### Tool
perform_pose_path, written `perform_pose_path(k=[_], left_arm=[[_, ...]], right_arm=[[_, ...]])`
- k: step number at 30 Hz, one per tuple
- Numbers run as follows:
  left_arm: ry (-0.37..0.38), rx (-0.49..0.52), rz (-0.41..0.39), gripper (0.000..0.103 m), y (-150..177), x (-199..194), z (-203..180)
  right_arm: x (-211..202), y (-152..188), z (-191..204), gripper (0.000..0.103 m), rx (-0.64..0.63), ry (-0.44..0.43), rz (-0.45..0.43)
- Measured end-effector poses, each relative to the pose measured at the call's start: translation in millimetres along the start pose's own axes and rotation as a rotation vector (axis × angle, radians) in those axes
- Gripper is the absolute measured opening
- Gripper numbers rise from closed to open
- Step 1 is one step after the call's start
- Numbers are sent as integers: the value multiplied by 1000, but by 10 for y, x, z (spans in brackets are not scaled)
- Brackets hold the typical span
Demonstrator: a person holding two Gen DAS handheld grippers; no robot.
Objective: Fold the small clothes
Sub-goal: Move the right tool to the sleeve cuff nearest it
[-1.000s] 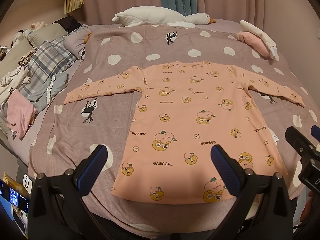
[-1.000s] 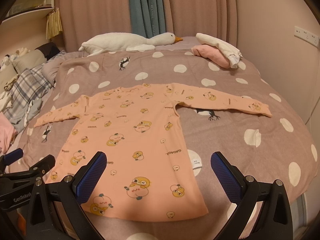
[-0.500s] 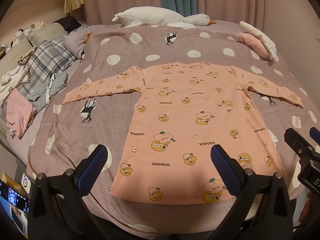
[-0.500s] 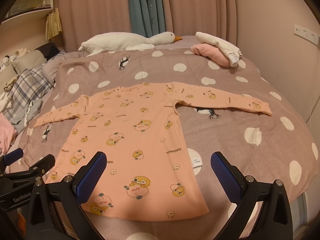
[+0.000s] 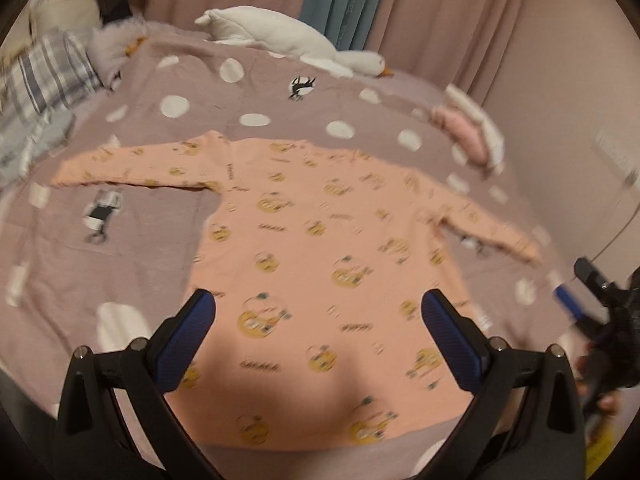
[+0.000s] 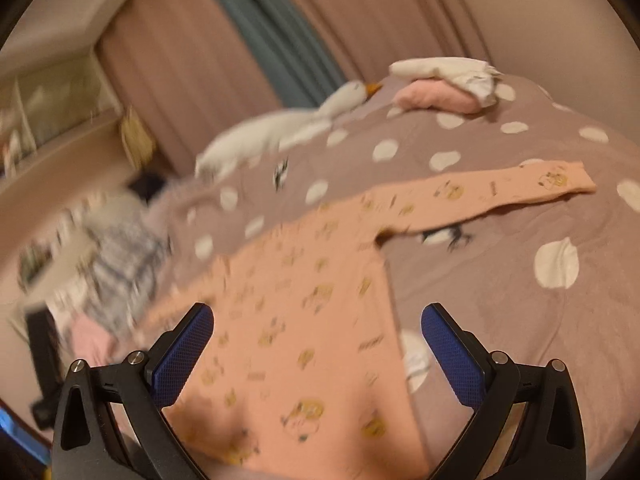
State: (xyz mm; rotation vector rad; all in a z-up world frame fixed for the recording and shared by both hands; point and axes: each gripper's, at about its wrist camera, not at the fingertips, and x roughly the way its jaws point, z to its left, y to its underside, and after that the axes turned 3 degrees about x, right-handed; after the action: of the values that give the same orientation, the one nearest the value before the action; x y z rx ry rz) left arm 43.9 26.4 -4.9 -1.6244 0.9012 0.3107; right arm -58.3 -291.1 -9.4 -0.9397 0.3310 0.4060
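Note:
A small peach long-sleeved shirt [image 5: 320, 248] with cartoon prints lies flat on the bed, both sleeves spread out. In the left wrist view my left gripper [image 5: 316, 332] hangs open over the shirt's lower half, nothing between its blue pads. In the right wrist view my right gripper [image 6: 316, 340] is open too, tilted, above the shirt's [image 6: 312, 312] right side near the hem. The shirt's right sleeve [image 6: 500, 192] stretches away to the upper right. The right gripper [image 5: 588, 292] also shows at the left view's right edge. Both views are motion-blurred.
The bed has a mauve cover with white dots [image 5: 160, 240]. A white goose plush [image 5: 288, 40] lies at the far edge. Folded pink and white clothes [image 5: 468, 132] sit at the back right. A plaid pile [image 5: 36, 88] lies at the left. A wall is close on the right.
Both grippers have swung quickly. The left view has moved in closer over the shirt and rolled. The right view has tilted sharply and shifted toward the right sleeve. The shirt lies as before.

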Motion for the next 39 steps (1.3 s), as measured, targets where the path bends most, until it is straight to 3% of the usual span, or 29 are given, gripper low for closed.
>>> perform_pose_path(k=[2, 5, 10, 13, 15, 18, 22, 26, 28, 30, 31, 32, 33, 35, 39], left_arm=[[58, -47, -26, 103, -62, -7, 77], [102, -105, -70, 103, -170, -43, 201], [175, -149, -107, 103, -353, -55, 412], [114, -146, -98, 103, -446, 25, 474], [62, -122, -90, 103, -488, 84, 493], [67, -134, -79, 103, -534, 210, 543], [43, -162, -51, 103, -616, 416, 623], [-2, -213, -61, 103, -663, 467, 757], [-26, -214, -62, 103, -664, 466, 802], [-28, -225, -57, 103, -653, 468, 857], [-31, -230, -54, 103, -648, 466, 877], [-36, -234, -52, 103, -642, 460, 899], [-40, -237, -52, 103, -635, 446, 917], [-46, -234, -53, 103, -624, 420, 933], [-84, -216, -62, 103, -608, 367, 976]], right_arm=[[-52, -113, -298, 103, 110, -71, -47], [-27, -250, -729, 103, 236, -99, -72], [70, -508, -1283, 103, 380, 37, -60], [177, -695, -1564, 103, 413, 181, -62], [280, -785, -1733, 103, 468, 214, -55], [455, -886, -1972, 103, 555, 191, -37], [671, -971, -2166, 103, 610, 229, -9], [723, -1084, -2349, 102, 657, 218, -87], [725, -1137, -2365, 89, 648, 233, -92], [774, -1143, -2403, 47, 650, 204, -77], [794, -1106, -2459, 36, 684, 171, -64], [816, -1080, -2519, 17, 716, 152, -58], [809, -1018, -2583, 10, 755, 135, -58], [809, -1008, -2619, 7, 762, 136, -74], [698, -1203, -2347, 5, 623, 172, -111]])
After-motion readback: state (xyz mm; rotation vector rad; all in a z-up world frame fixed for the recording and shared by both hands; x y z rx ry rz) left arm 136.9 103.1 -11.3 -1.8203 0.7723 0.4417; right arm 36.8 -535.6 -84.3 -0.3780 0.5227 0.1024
